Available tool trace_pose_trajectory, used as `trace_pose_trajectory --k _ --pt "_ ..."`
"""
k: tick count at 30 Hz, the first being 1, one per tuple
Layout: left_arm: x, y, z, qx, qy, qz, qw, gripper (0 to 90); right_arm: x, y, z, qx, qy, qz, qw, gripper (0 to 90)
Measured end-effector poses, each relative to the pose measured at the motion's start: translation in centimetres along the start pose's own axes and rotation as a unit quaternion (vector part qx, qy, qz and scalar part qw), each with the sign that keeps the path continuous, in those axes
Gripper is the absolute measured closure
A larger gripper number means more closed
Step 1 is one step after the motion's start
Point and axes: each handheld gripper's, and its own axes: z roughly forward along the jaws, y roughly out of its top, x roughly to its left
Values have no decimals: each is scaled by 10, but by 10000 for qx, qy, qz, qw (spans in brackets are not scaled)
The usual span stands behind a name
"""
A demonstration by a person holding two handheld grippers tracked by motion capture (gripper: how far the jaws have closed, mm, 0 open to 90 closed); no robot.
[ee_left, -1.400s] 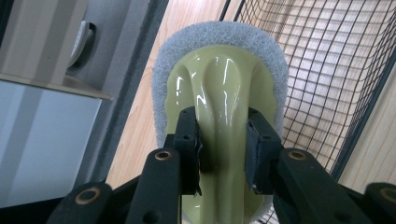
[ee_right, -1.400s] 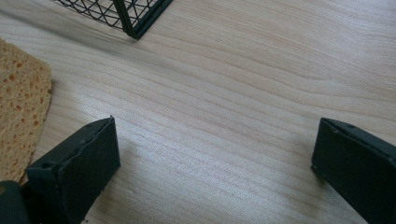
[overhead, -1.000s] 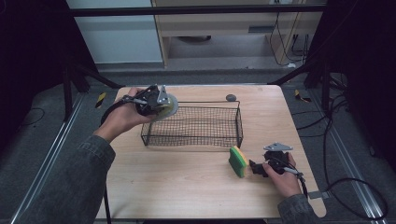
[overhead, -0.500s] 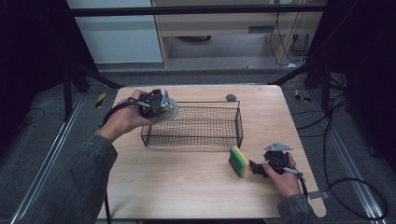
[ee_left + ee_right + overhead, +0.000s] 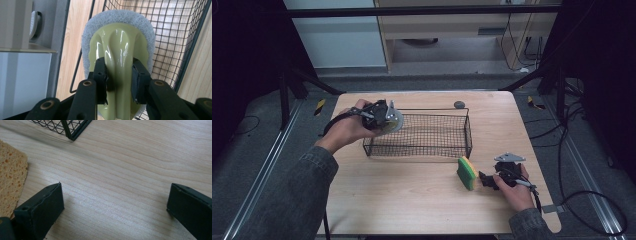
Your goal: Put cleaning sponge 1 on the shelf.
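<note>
**Pale-green scrubber hanging at the basket's corner**

Pale-green plastic backed with white scouring fleece is sitting pinched in the left hand-held gripper [image 5: 384, 116], and compared with a second ago it is staying almost where it was, at the near-left corner of the wire basket [image 5: 422, 134], drifting only a touch lower against the mesh. The right hand-held gripper [image 5: 486, 180] is keeping its place on the tabletop [image 5: 412, 200], jaws spread wide, pointing at the yellow-and-green sponge [image 5: 467, 173], which is lying exactly where it lay before, just beside the basket's near-right corner.

Light wood is making up the tabletop, and a small dark round object [image 5: 458, 104] is resting near its far edge behind the basket. Grey floor is surrounding the table, with cables trailing on the right and pale cabinets standing beyond.

From the left gripper view, the scrubber [image 5: 117, 50] is showing its glossy ridged handle squeezed between the two black pads, its fleece rim arching above them, with the basket's mesh [image 5: 175, 37] behind and to the right. From the right gripper view, the sponge's porous yellow face [image 5: 11, 177] is lying at the left edge outside the left jaw, bare wood grain is stretching between the parted jaws, and one corner of the basket [image 5: 72, 130] is peeking in at the top.
</note>
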Motion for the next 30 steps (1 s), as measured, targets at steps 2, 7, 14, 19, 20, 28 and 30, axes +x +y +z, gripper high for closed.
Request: trace_pose_trajectory --k 2,7,14,19,20,28,30 --pt "-2 0 2 7 -30 3 10000 695 0 0 0 0 -2 4 10000 11" --pt "-4 0 8 -10 -116 14 9999 695 0 0 0 1 -4 1 10000 11" --pt "-5 0 13 0 -206 40 9998 695 0 0 0 1 -4 2 10000 10" --pt "-6 0 17 4 -274 49 9996 695 0 0 0 -1 0 -2 10000 10" --pt "-6 0 17 -6 -276 47 9996 695 0 0 0 1 -3 3 10000 10" --pt "-6 -5 20 48 -308 20 9995 695 0 0 0 -1 1 -2 10000 10" --pt "-7 -5 22 32 -345 -8 9994 695 0 0 0 1 -2 1 10000 10"
